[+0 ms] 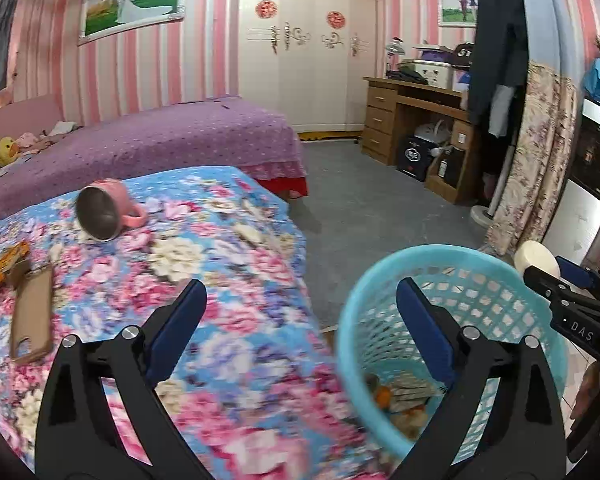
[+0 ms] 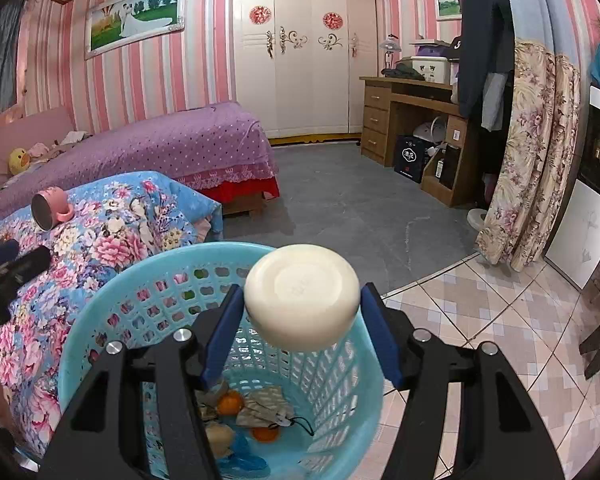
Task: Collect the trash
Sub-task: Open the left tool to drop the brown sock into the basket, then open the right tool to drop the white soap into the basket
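- Right gripper (image 2: 300, 312) grips a cream, puck-shaped object (image 2: 302, 296) between its blue pads, holding it above the open mouth of the turquoise basket (image 2: 340, 400), presumably so that a release would drop it straight in.
- Left gripper (image 1: 300, 304) stands wide with nothing between its fingers; it hangs over the near edge of the floral blanket (image 1: 228, 264), beside the basket rim.
- Inside the basket lie two orange fruits (image 2: 230, 402), crumpled wrappers and a bit of blue plastic, so collecting seems well under way.
- On the blanket lie an orange wrapper (image 1: 2, 270) and a flat brown case (image 1: 32, 316), near each other; a pink mug (image 1: 104, 208) lies tipped on its side further off.
- With the basket just beside the blanket's edge, either hand reaches it easily.
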`<state>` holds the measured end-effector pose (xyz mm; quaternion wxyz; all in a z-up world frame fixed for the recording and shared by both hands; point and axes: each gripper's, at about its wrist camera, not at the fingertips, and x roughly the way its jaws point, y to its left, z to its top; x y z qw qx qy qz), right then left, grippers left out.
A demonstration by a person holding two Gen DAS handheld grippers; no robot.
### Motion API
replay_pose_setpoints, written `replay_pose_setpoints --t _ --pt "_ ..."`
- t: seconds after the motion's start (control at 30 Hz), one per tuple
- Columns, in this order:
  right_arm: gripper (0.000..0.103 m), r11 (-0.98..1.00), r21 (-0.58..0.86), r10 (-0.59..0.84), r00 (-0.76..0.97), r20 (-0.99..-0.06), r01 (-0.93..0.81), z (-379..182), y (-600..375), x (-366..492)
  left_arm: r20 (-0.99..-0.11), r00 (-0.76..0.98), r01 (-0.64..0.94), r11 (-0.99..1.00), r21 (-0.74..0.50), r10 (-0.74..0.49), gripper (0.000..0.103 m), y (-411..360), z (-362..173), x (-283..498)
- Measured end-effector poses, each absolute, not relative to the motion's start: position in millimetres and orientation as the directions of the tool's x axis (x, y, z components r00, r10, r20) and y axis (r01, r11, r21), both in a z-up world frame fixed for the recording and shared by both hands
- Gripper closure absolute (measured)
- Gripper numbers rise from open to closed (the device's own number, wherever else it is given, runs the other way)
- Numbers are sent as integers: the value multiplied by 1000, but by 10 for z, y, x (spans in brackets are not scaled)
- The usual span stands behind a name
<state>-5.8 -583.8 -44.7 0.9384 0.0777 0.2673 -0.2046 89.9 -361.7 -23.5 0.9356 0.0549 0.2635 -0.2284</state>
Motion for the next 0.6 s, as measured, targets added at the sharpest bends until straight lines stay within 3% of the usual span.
replay_pose_setpoints --t 0.17,0.37,0.47,0.6 --pt "43 906 19 -349 771 -532 424 -448 -5737 4 -526 771 408 913 -27 -360 8 -3288 -216 956" --pt "13 895 3 -385 777 -498 446 -352 -5595 20 -528 787 363 931 -22 -319 6 -2887 -220 956" --pt "6 887 20 -393 780 -486 460 -302 -5526 42 -531 794 340 940 -16 -296 6 -2713 -217 969" --pt "5 883 0 -411 771 -486 470 -264 -5393 141 -527 805 310 951 -18 -273 6 -2475 -161 1011"
